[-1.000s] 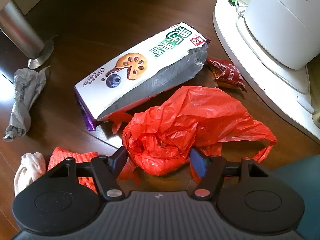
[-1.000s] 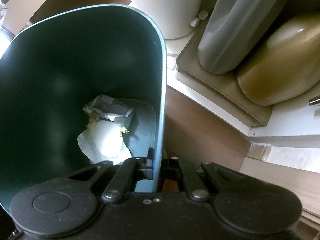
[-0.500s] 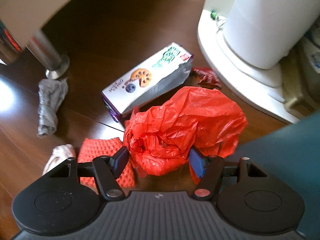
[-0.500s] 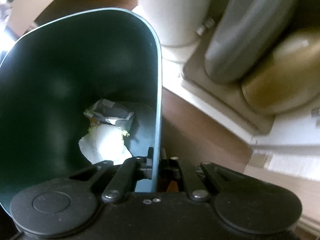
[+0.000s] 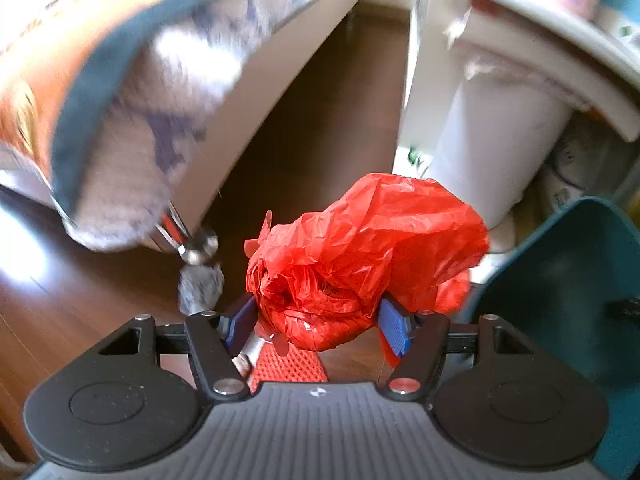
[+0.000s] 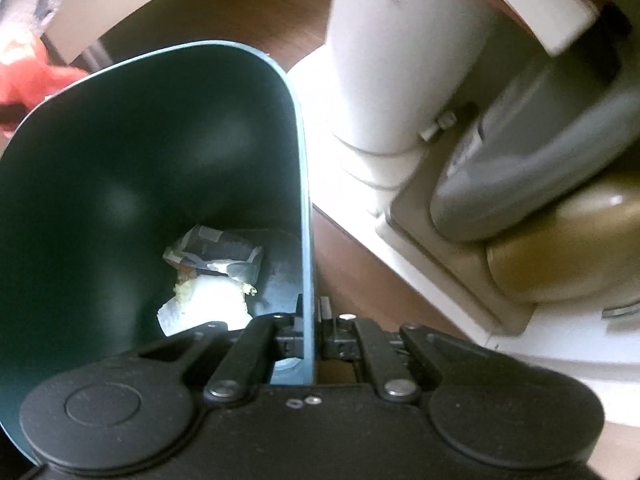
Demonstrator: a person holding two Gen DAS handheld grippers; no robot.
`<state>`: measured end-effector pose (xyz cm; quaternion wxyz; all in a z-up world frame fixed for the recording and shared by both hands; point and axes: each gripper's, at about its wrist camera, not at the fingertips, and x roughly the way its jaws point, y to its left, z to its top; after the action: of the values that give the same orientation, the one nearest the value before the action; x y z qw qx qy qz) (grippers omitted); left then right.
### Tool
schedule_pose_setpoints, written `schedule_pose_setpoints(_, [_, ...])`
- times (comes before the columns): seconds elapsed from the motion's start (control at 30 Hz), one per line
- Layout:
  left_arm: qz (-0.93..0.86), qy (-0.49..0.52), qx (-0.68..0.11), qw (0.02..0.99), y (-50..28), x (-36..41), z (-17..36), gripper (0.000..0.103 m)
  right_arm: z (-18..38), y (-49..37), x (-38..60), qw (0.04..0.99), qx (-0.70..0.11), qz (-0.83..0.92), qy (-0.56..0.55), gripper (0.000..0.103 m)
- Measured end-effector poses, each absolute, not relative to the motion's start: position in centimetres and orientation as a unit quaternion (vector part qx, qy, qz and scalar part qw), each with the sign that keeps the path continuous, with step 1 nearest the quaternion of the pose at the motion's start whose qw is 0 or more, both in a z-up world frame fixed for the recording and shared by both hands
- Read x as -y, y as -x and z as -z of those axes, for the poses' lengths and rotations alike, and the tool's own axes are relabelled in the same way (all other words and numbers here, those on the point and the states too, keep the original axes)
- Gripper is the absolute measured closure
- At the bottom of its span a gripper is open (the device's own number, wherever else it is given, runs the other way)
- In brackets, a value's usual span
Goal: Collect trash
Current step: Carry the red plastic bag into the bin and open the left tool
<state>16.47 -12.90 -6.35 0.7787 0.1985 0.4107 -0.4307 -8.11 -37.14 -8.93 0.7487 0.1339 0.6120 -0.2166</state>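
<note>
- Red plastic bag [image 5: 360,256], crumpled into a loose ball, clamped between the blue pads of the left gripper [image 5: 318,322] and held up off the wooden floor [image 5: 316,120].
- Left gripper's fingers [image 5: 394,330] set wide apart, one pad pressed into each side of the bag; bag bulging out past the fingertips, toward the rim of the teal bin [image 5: 568,272] at right.
- Same bag showing in the right wrist view as a blurred red patch just beyond the bin's far left rim.
- Right gripper [image 6: 310,322] pinched shut on the right-hand wall of the teal bin [image 6: 298,160], one finger inside, one outside, the thin wall squeezed between them.
- In the bin's bottom: a crumpled grey-and-white wrapper [image 6: 216,250] resting on a white wad of paper [image 6: 212,300] with a yellowish fringe; print on the wrapper too blurred to read.
- Under the left gripper, on the floor: a red mesh net [image 5: 286,364] and, to the left, a scrunched grey wrapper [image 5: 200,286] beside a chrome furniture foot [image 5: 194,246].
- Upper left of the left wrist view: a blurred patterned cloth edge [image 5: 120,72], orange, teal and white.
- Right of the bin: a white cylindrical appliance [image 6: 396,52] on a white base, then a grey jug-shaped vessel [image 6: 532,152] and a gold-brown rounded one [image 6: 560,256] on a beige tray.
- No legible brand or lettering anywhere; motion blur smears every printed surface.
</note>
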Motion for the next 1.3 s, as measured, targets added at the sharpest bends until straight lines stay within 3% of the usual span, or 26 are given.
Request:
schedule_pose_setpoints(0.2, [0.442,-0.214,-0.34,0.802,-13.5,9.7,0.1,0.038,8.4,6.9,36.1,0.764,-0.607,0.202,-0.09,0.101])
schedule_pose_setpoints(0.4, [0.468,-0.205,-0.342,0.789,-11.6,8.1,-2.8,0.038,8.5,6.4,35.1,0.774,-0.601,0.19,-0.058,0.1])
schedule_pose_setpoints(0.9, [0.534,-0.261,-0.449,0.667,-5.6,15.0,6.4,0.038,8.6,6.5,34.6,0.778,-0.598,0.184,-0.051,0.099])
schedule_pose_setpoints(1.3, [0.534,-0.298,-0.463,0.641,-3.7,18.3,9.9,0.036,8.6,6.6,34.9,0.778,-0.599,0.18,-0.06,0.099])
